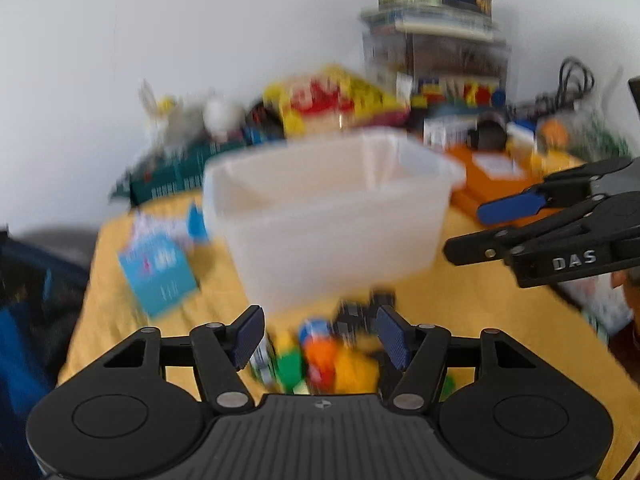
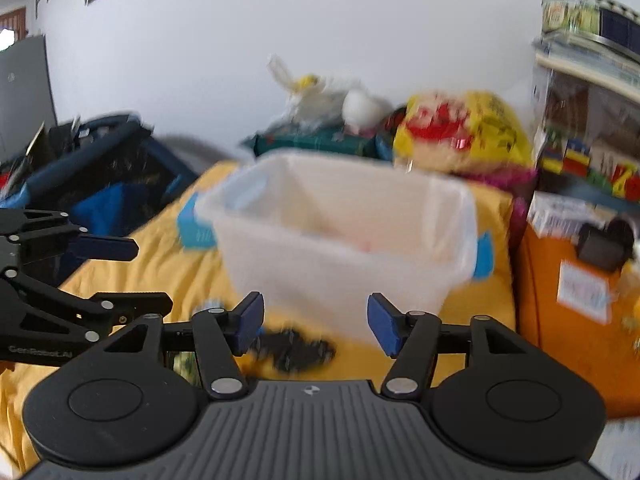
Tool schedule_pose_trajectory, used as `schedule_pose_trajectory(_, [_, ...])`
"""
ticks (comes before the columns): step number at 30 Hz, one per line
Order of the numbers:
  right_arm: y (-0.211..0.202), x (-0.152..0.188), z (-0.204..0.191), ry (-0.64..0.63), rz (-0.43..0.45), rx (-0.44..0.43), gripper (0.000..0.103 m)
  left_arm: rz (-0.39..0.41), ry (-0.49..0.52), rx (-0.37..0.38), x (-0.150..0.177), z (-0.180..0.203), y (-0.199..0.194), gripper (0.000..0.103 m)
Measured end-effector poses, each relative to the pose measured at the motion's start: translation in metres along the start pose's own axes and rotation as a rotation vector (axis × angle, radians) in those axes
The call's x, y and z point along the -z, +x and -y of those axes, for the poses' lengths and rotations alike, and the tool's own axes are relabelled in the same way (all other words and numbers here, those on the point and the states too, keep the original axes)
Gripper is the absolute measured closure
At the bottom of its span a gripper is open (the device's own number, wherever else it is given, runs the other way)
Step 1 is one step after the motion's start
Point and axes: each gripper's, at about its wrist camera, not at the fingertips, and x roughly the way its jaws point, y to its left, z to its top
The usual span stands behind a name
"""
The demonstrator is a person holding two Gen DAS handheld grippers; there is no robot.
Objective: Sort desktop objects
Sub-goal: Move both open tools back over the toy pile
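We are sitting between pickups, as we judge it: both tools are empty and reaching over the yellow-covered worktop (image 1: 460, 320) toward the loose things in front of the translucent bin (image 1: 328, 216). The left tool (image 1: 320, 336) is standing spread wide with nothing between its blue pads, hovering just above a small heap of coloured toy blocks (image 1: 320, 360) that is lying close against the bin's near wall. The right tool (image 2: 316, 324) is also spread and pinching nothing, pointing at a dark, flat object (image 2: 296, 346) on the cloth just before the bin; blur is keeping us from saying what it is. The bin is standing upright, mouth up, its long axis running left to right across both views, blue latches at its ends. A blue booklet (image 1: 158, 268) is lying flat to its left. The next move, we are thinking, calls for lowering a tool onto one piece, closing on it, then lifting it over the near rim
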Motion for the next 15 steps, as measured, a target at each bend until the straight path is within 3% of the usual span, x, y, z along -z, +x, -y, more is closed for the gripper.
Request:
schedule_pose_trajectory(8, [0.028, 0.059, -0.017, 0.013, -0.19, -0.044, 0.045, -0.178, 0.051, 0.017, 0.06, 0.023, 0.022, 0.04])
schedule_pose_trajectory(12, [0.039, 0.076, -0.031, 0.028, -0.248, -0.05, 0.051, -0.209, 0.038, 0.011, 0.069, 0.024, 0.028, 0.044])
schedule_pose_trajectory(15, [0.04, 0.08, -0.043, -0.04, -0.228, -0.017, 0.058, -0.189, 0.075, -0.008, 0.067, 0.025, 0.033, 0.05])
